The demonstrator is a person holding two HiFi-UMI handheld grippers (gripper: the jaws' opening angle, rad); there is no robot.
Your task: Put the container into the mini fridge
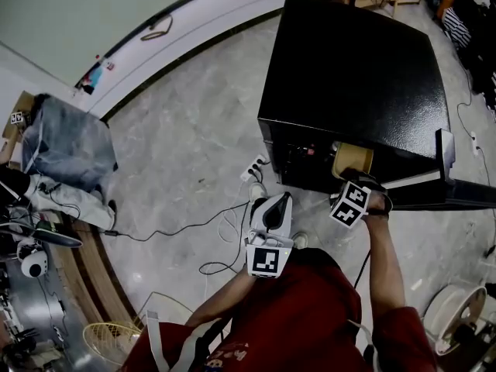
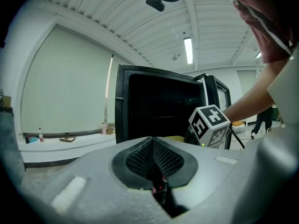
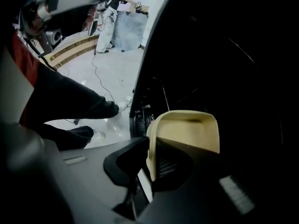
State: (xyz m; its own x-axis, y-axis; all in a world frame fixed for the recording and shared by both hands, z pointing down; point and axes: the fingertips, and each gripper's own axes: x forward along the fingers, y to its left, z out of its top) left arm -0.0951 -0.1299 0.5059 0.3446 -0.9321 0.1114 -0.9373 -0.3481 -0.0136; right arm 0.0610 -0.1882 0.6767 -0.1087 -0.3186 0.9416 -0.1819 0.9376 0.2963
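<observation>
A black mini fridge (image 1: 356, 68) stands on the grey floor with its door (image 1: 446, 157) swung open to the right. A pale yellow container (image 1: 353, 160) sits in the fridge's opening, and my right gripper (image 1: 358, 177) is shut on its rim. In the right gripper view the container (image 3: 187, 129) juts into the dark interior, its near wall pinched between the jaws of the right gripper (image 3: 150, 160). My left gripper (image 1: 279, 204) hangs in front of the fridge, to the left of the opening. Its pads meet with nothing between them, as the left gripper (image 2: 153, 160) shows in its own view.
A white power strip (image 1: 256, 169) and black cables lie on the floor left of the fridge. A grey bag (image 1: 66, 142) rests on a curved bench at the left. A white fan (image 1: 453, 312) stands at the lower right. The person's shoe (image 3: 112, 108) is near the fridge's corner.
</observation>
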